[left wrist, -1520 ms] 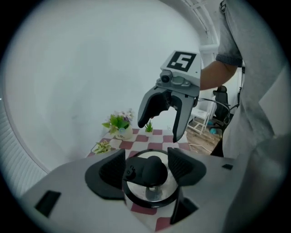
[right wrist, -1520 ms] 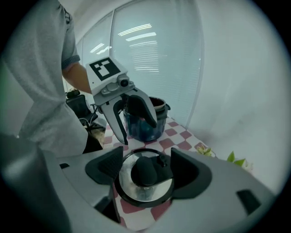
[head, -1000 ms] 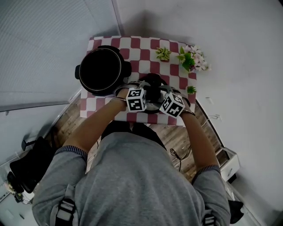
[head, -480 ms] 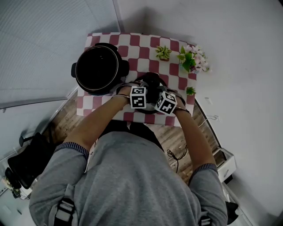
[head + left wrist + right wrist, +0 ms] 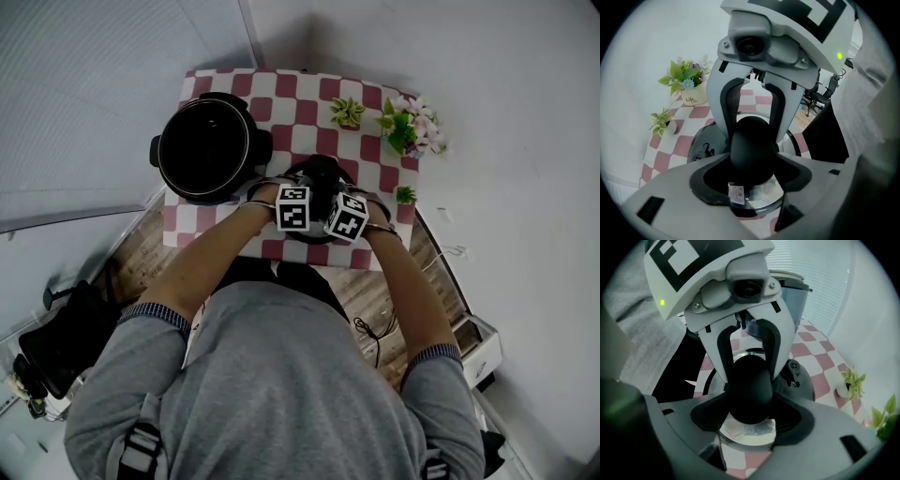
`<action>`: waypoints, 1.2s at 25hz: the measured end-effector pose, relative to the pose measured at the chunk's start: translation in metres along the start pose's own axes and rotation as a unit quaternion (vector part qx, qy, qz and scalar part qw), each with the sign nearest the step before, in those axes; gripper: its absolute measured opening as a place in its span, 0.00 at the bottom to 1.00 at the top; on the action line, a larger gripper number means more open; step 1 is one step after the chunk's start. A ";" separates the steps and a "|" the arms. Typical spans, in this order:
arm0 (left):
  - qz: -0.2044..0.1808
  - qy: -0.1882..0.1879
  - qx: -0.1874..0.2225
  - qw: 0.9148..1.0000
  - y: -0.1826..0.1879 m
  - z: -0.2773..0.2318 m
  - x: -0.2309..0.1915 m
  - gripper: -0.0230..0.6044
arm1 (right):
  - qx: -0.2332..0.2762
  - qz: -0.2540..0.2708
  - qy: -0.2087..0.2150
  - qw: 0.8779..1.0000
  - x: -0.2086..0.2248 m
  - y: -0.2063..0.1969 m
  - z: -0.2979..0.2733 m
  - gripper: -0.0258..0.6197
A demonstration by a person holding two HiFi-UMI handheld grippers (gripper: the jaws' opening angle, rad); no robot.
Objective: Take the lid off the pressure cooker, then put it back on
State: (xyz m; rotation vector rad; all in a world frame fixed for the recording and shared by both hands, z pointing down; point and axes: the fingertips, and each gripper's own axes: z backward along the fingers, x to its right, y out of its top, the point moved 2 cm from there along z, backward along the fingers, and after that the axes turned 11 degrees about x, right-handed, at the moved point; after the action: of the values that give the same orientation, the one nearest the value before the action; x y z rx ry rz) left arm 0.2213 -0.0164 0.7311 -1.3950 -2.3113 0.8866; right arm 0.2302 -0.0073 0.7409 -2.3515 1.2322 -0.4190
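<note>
The pressure cooker's lid [image 5: 314, 234] lies flat on the checked table [image 5: 300, 103] at the front middle, apart from the open black pot [image 5: 208, 147] at the left. Its black knob [image 5: 750, 145] [image 5: 749, 390] stands upright in the lid's centre. My left gripper [image 5: 312, 194] and right gripper [image 5: 330, 195] face each other steeply downward over it. Both pairs of jaws clasp the knob from opposite sides. The right jaws have just been closing, with the knob between them. The lid's shiny top [image 5: 759, 194] shows under the jaws.
A small potted plant [image 5: 347, 113] and a flower pot [image 5: 408, 127] stand at the table's back right. A tiny plant [image 5: 405, 193] sits at the right edge, close to my right hand. Wooden floor and a cable [image 5: 375, 328] lie below the front edge.
Both grippers have sunk onto the lid's knob and their marker cubes have drawn closer together. The lid and the pot have stayed in place on the table.
</note>
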 end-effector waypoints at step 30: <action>-0.022 0.020 0.028 0.999 0.112 0.123 0.031 0.51 | -0.002 0.020 -0.019 1.000 -0.028 0.081 0.149 0.49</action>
State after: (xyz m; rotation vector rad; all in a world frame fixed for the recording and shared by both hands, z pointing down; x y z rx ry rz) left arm 0.2174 0.0053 0.5630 -1.3214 -2.2620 0.8941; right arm 0.2270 0.0127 0.5706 -2.3234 1.2616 -0.3583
